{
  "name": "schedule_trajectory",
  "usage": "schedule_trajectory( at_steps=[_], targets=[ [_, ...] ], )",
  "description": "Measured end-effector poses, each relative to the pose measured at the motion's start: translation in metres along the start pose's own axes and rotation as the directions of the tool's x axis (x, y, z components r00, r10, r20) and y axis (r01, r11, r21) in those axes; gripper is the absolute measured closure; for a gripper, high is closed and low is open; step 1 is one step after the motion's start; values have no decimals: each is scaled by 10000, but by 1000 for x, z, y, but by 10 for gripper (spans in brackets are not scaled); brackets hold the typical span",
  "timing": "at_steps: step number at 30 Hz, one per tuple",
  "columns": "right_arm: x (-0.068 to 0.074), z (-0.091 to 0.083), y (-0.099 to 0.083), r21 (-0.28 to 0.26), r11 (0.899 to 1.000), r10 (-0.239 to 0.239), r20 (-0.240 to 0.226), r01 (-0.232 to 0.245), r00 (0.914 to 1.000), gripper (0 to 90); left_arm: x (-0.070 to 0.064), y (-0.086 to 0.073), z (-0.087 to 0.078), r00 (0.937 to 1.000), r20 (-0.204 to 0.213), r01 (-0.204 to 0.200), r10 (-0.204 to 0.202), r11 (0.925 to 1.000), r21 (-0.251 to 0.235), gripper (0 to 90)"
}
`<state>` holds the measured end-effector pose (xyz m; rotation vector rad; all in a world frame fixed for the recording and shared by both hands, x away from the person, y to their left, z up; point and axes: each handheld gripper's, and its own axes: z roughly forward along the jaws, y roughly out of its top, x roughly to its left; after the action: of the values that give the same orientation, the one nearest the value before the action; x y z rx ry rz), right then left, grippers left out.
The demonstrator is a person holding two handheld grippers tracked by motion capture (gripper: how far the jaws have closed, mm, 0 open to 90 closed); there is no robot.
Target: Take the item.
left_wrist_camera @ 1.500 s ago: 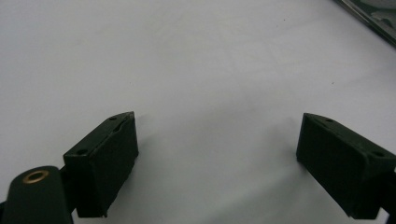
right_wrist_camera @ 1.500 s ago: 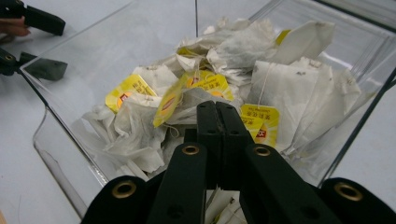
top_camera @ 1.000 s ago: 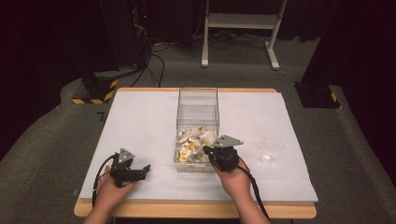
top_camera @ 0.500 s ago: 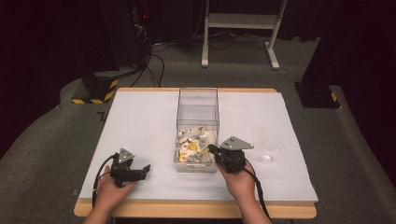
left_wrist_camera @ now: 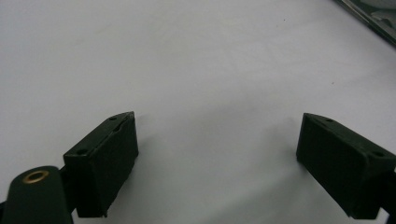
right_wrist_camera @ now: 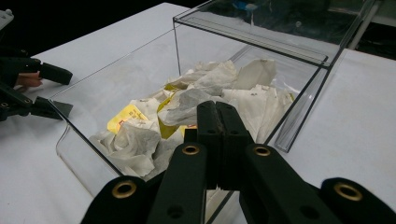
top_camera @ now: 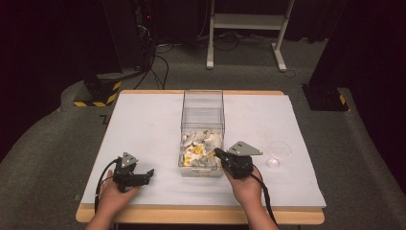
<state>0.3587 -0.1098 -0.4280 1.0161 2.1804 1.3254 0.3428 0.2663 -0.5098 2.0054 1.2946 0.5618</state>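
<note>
Clear box (top_camera: pixel 202 112) of crumpled packets (right_wrist_camera: pixel 196 100), print unreadable

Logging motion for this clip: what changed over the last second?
The right claw drew back slightly from over the clear bin toward the person, jaws shut, nothing visibly held. The left claw, open on the table, and the glass stayed put.

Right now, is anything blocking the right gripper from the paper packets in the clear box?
Nothing visible does. The right gripper, jaws shut, hangs over the near rim of the open-topped clear box, with the crumpled packets lying directly beneath and ahead.
</note>
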Motion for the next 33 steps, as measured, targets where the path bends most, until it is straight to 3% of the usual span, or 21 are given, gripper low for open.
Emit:
schedule_trajectory(
  at_steps=[33],
  targets=[
    [-7, -28, 7, -1025, 9947, 112, 157, -95, 9998, 898, 0, 0, 0, 10000, 1, -1, 1, 10000, -1, 130]
  ],
)
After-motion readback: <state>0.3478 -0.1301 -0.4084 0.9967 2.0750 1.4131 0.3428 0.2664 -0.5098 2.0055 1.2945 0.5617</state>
